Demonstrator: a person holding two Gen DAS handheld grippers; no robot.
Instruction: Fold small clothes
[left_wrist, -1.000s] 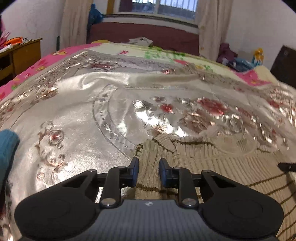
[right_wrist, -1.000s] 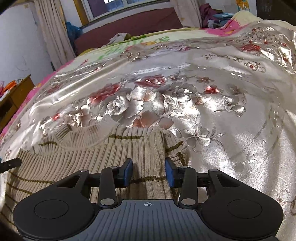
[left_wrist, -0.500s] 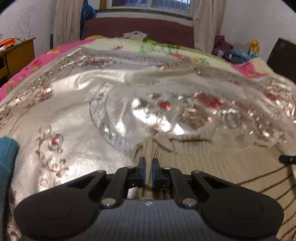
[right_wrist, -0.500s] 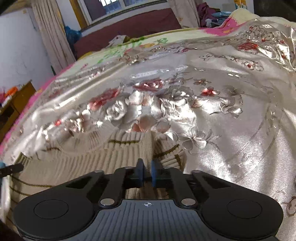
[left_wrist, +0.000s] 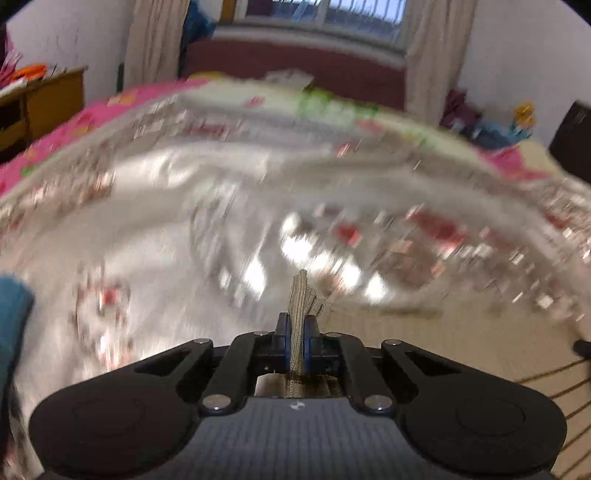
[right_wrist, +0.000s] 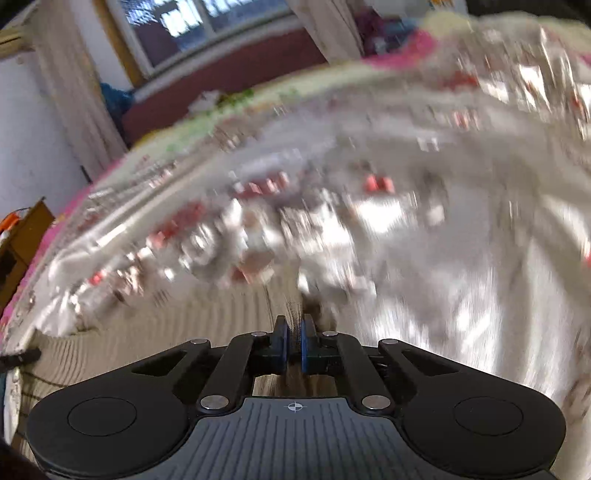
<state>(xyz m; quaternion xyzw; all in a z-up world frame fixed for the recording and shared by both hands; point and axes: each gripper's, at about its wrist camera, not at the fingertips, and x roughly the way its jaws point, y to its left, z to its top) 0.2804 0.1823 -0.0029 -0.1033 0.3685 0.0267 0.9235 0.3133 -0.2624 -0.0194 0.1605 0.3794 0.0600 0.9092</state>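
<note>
A beige ribbed sweater with thin brown stripes lies on a shiny silver floral bedspread. My left gripper is shut on the sweater's left shoulder; a pinched fold of knit sticks up between its fingers. In the right wrist view my right gripper is shut on the sweater's right shoulder. Both views are motion-blurred. The tip of the other gripper shows at each view's edge.
A blue garment lies at the left edge of the bedspread. A wooden desk stands far left. A dark red headboard and a curtained window are at the back. Clutter sits at the back right.
Both grippers closed on the sweater's shoulders between one second and half a second ago. Since then both have lifted and moved with the fabric pinched; the views are now blurred.
</note>
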